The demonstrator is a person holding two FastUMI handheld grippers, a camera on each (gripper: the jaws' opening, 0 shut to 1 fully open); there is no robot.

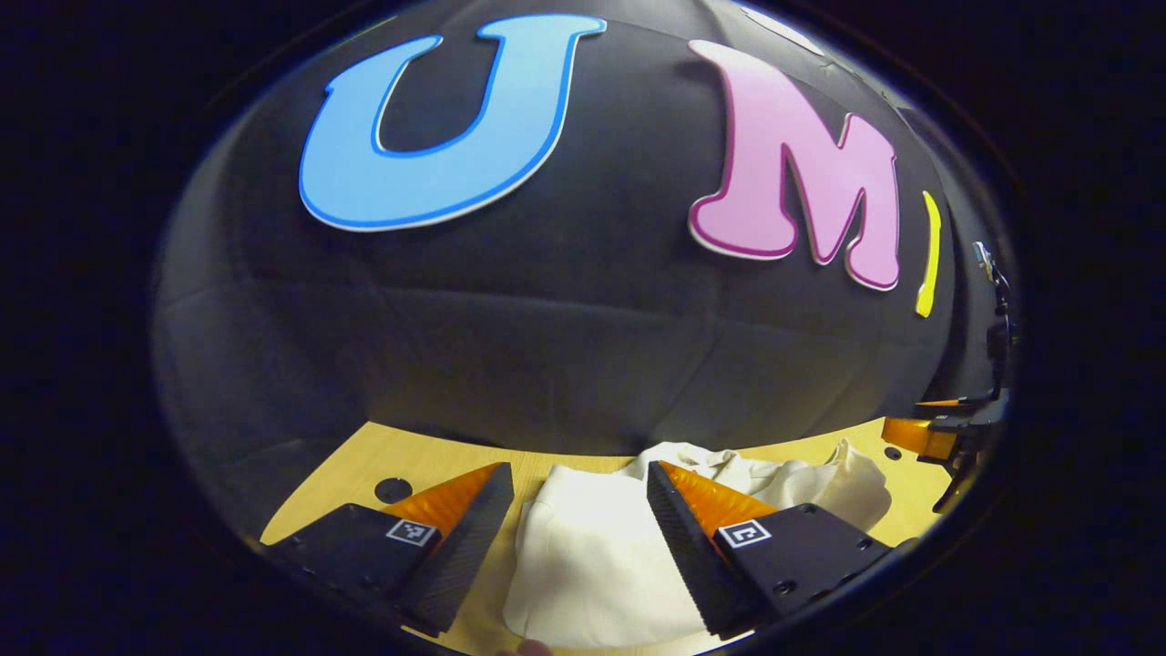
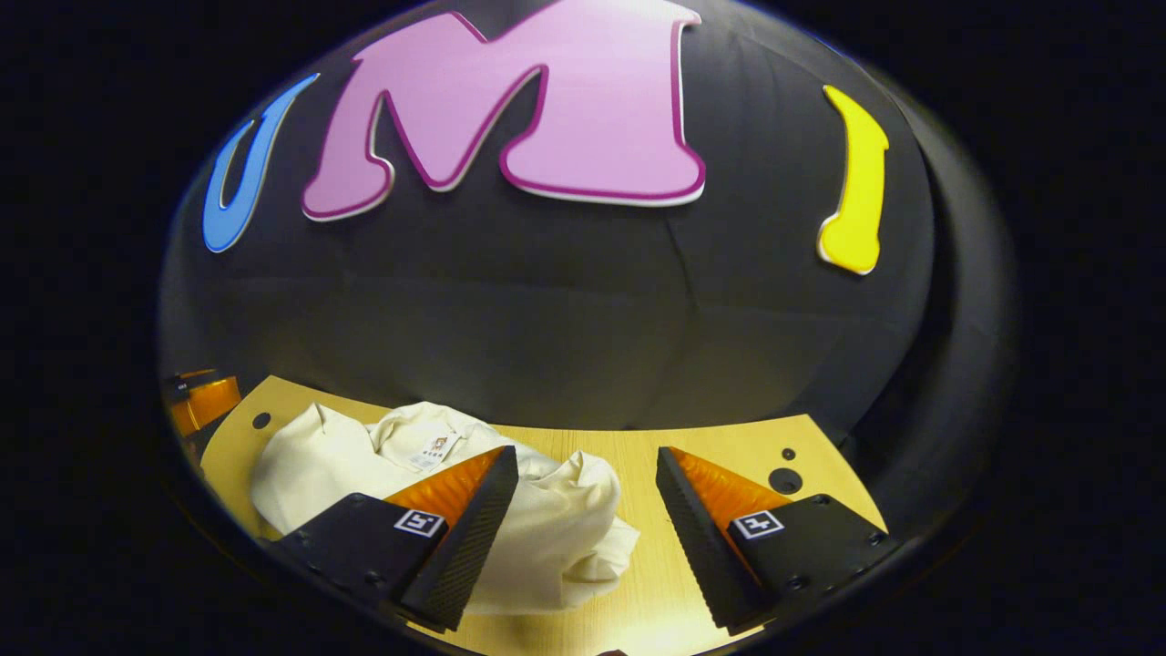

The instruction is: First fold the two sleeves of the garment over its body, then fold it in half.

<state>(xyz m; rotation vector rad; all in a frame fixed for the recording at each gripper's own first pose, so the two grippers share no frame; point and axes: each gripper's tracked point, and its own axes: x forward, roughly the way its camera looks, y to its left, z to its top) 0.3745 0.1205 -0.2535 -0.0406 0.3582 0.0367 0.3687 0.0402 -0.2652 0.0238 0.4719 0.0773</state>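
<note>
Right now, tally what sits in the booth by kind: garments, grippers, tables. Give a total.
Cream garment: 1, lying crumpled on the table.
Grippers: 2, the left gripper and the right gripper, both with jaws apart, holding nothing.
Wooden table: 1.
Total: 4.
</note>
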